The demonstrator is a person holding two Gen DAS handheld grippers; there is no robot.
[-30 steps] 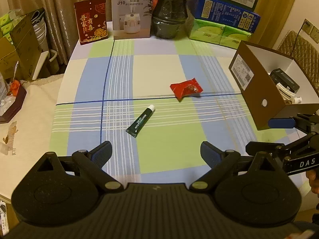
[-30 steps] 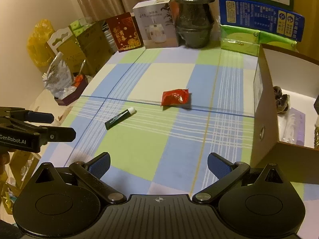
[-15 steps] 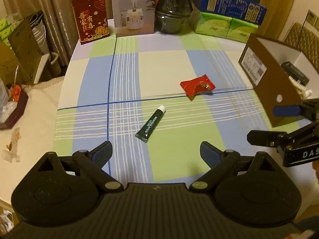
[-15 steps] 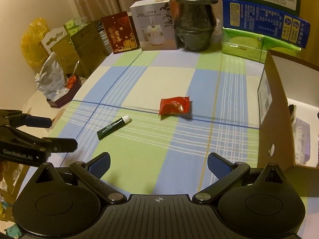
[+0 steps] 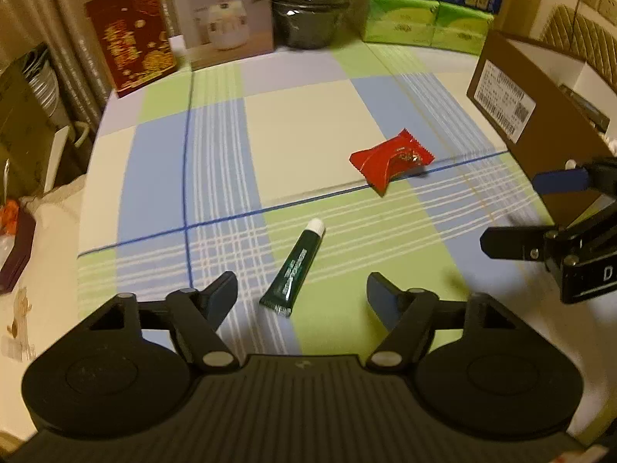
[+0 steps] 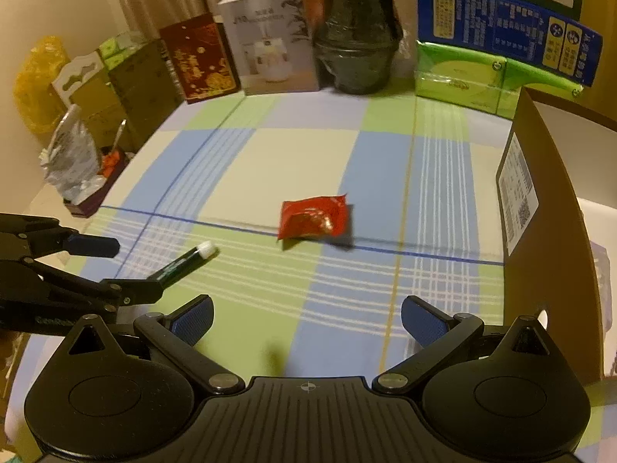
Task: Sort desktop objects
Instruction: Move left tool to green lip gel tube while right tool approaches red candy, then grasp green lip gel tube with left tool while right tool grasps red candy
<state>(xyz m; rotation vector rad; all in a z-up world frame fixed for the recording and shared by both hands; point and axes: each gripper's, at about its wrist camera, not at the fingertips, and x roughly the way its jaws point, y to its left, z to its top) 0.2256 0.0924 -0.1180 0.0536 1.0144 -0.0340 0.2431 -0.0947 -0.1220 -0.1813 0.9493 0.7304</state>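
Left gripper (image 5: 301, 295) hangs low over the checked tablecloth (image 5: 308, 123), jaws spread wide and holding nothing. The green tube (image 5: 294, 272) lies flat right in the gap between them: its crimped tail sits level with the fingertips, its white cap points away from the jaws and a little toward the right finger. Neither finger touches it. From the right wrist camera the same tube (image 6: 185, 260) shows just past the left gripper's far finger, its lower half hidden behind that finger.

Ahead of the left jaws, beyond the tube and off toward the right finger's side, the red snack packet (image 5: 390, 160) rests on the cloth, well apart from the tube.

Right gripper (image 6: 306, 318) is wide open too, empty, both blue pads (image 6: 420, 324) clear of everything. The red snack packet (image 6: 314, 218) lies straight ahead of its jaws, near the middle of the gap but well out in front, flat on the cloth by a dark blue line. The left gripper (image 6: 112, 266) reaches in from the left edge of this view, outside the left finger.

Off to the right of the right jaws stands the brown cardboard box (image 6: 547, 231), open at the top, a white label on its near wall. In the left wrist view the box (image 5: 540, 115) sits beyond the right gripper (image 5: 509, 208), whose fingers are parted there as well.

Far ahead of both sets of jaws, a red card (image 5: 129, 54), a white humidifier carton (image 5: 221, 11), a dark pot (image 6: 354, 38) and green packs (image 6: 466, 77) line the table's back edge.
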